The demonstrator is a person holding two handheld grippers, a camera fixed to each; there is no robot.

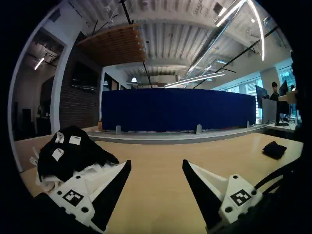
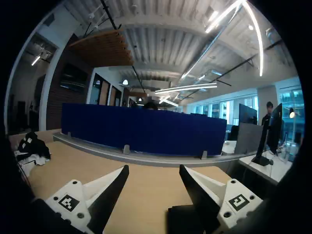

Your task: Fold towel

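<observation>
Towels (image 1: 74, 154), black and white, lie heaped on the table (image 1: 163, 156).

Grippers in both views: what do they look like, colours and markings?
Both the left gripper and right gripper have two wedge-shaped white fingers with black inner faces, tapering to points. Each finger carries a square black-and-white marker and small screw holes. Black cables run beside the left one.

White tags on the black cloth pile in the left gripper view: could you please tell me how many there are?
3 white tags. Two lie side by side atop the black cloth pile; the third lies lower. Folds may hide others.
</observation>
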